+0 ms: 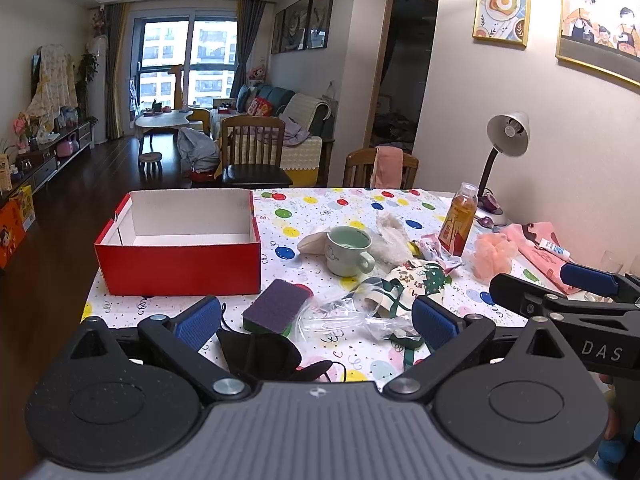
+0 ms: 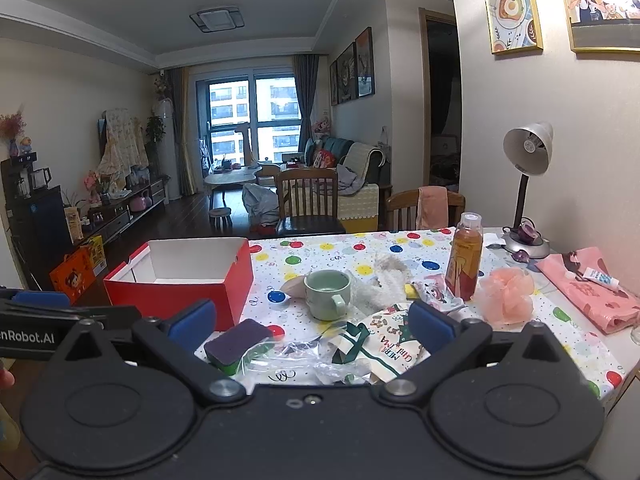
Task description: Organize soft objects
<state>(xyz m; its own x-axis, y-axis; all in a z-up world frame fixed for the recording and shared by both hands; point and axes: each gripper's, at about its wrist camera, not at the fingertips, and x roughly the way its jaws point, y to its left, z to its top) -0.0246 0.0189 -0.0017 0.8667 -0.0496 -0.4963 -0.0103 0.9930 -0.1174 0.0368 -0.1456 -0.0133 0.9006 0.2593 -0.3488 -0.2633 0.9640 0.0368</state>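
Note:
An empty red box [image 1: 180, 268] [image 2: 176, 300] stands at the table's left. Close in front of my open left gripper [image 1: 316, 320] lie a purple sponge [image 1: 278, 306], a black cloth [image 1: 256, 350] and a crumpled clear plastic bag [image 1: 340, 320]. A Christmas-print cloth [image 1: 416, 276] [image 2: 388, 336] lies just before my open right gripper [image 2: 312, 324], whose fingers hold nothing. Farther back are a white fluffy piece [image 1: 390, 236] [image 2: 384, 280], a pink bath pouf [image 1: 494, 258] [image 2: 508, 296] and a pink cloth [image 2: 592, 292]. The sponge [image 2: 240, 344] also shows in the right wrist view.
A green mug [image 1: 348, 250] [image 2: 328, 294] stands mid-table, an orange drink bottle [image 2: 466, 264] and a desk lamp [image 2: 524, 184] toward the wall on the right. A small tube [image 2: 600, 278] rests on the pink cloth. Wooden chairs [image 1: 252, 152] stand behind the table.

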